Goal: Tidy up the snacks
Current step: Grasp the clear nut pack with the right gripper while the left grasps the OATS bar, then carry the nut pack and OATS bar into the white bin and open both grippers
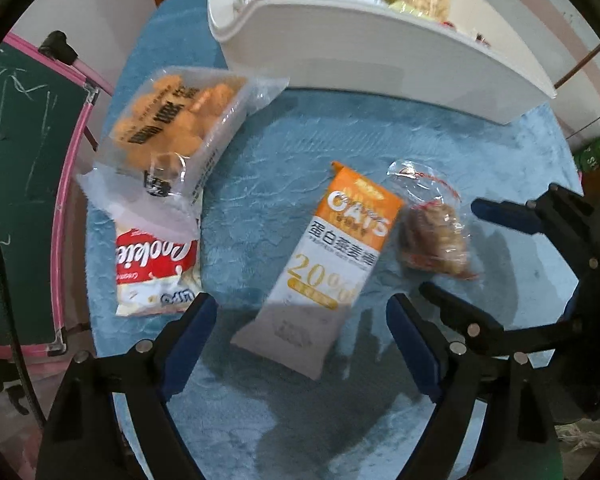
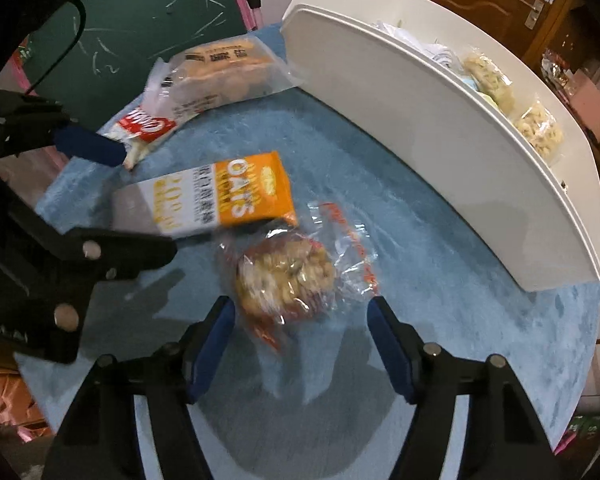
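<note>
On my far left a cookie packet (image 1: 156, 276) lies under a clear bag of orange cakes (image 1: 172, 128) on the blue cloth (image 1: 260, 160). My left gripper (image 1: 300, 320) stands wide, nothing between its pads, with the lower end of the OATS bar (image 1: 332, 256) between the fingertips. Just right of the bar lies the clear-wrapped nut snack (image 2: 284, 276), ahead of my right gripper (image 2: 300, 320), also wide and empty. The white bin (image 2: 440, 128) sits beyond.

Left gripper (image 1: 302, 328) gapes over the oats packet (image 1: 324, 264) — blue cloth (image 1: 260, 152) beneath.
</note>
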`<state>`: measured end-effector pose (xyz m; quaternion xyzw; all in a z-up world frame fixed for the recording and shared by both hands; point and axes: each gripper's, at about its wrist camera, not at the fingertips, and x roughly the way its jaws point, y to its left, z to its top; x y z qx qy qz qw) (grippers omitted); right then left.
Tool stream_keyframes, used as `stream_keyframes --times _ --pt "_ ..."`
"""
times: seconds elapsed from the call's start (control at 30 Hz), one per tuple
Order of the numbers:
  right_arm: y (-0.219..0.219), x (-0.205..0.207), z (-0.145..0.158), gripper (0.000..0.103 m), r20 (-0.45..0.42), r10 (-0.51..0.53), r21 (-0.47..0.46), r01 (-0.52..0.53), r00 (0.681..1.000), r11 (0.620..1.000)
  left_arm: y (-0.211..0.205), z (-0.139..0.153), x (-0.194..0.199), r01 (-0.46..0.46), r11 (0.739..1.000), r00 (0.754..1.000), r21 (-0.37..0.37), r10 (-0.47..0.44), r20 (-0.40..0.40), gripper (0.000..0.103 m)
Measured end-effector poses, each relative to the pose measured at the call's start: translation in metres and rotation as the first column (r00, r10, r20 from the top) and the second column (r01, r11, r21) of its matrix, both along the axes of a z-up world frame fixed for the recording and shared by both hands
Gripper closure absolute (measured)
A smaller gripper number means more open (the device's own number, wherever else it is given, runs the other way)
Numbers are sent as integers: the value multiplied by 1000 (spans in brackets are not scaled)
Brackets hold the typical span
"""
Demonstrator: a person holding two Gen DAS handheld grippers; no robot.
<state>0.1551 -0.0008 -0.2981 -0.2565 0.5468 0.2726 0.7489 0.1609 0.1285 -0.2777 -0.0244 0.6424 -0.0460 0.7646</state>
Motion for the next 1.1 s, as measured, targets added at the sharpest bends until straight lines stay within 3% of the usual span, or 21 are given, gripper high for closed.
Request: stream_keyframes --times 0.13,0.2,0.3,0.43,0.53,0.7,0.9,1.1 --pt "0 9 -8 34 -2 -19 17 19 1000 1000 -1 -11 6 5 1000 1000 -3 -5 -26 17" --pt "-3 12 -7 42 -18 -19 52 19 1000 998 -3 -13 9 15 1000 1000 0 -15 -25 19" --pt "-7 14 -5 45 -32 -17 77 19 999 997 -8 -19 16 15 1000 998 -15 -16 -53 28" --pt "-15 15 -1 49 -36 -26 106 30 999 994 -16 -20 16 27 1000 999 4 -27 -47 30" --pt "-27 16 4 51 -56 -64 136 71 996 988 -20 -16 14 38 999 999 8 -38 -32 48" --pt "-45 16 12 52 -78 -119 158 130 990 979 -24 -5 4 2 998 1000 -61 -4 -30 62" --pt "-61 10 29 53 -95 -163 192 179 982 965 -41 12 -18 -31 990 999 -138 32 2 64" --pt "-79 -8 60 53 -97 -194 245 213 976 946 -69 51 -37 -7 983 997 -182 21 72 64"
